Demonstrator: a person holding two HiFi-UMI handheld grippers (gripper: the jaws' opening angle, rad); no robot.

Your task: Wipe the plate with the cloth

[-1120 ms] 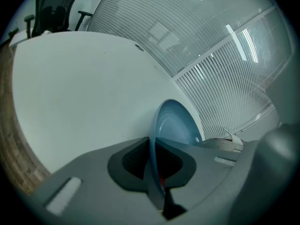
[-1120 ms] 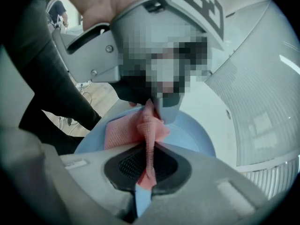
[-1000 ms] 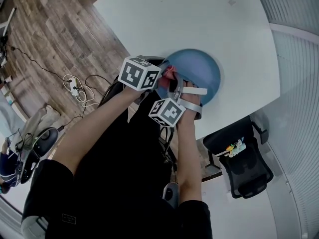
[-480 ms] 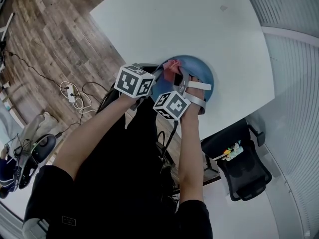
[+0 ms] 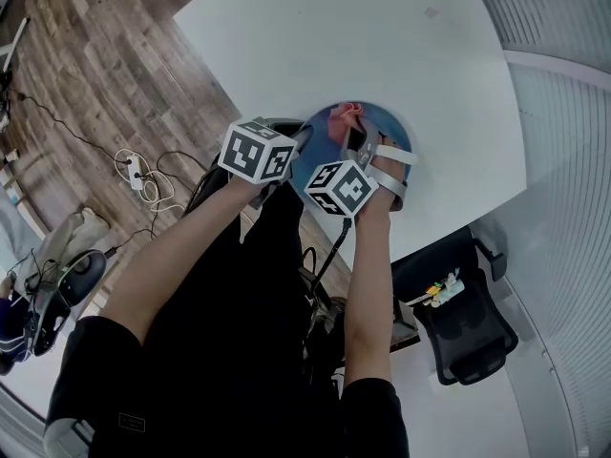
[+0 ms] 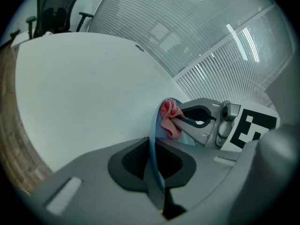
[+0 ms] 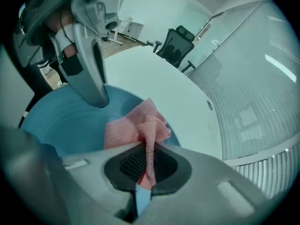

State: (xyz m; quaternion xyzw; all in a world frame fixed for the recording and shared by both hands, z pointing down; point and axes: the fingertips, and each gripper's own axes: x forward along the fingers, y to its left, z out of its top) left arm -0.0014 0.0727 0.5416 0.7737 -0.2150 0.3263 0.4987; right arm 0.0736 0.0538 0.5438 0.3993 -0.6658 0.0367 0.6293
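Both jaws are busy: left gripper [image 6: 152, 165] pinches the blue plate [image 7: 61, 121] by its near rim, right gripper [image 7: 144, 168] clamps the pink cloth [image 7: 133, 125], bunched at the far rim; bare blue lies back toward the left gripper.

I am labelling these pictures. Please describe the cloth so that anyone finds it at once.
On the white table, at its near edge, is a blue plate, clamped by the left gripper. The cloth lies on it, pinched by the right gripper: the only pink thing.
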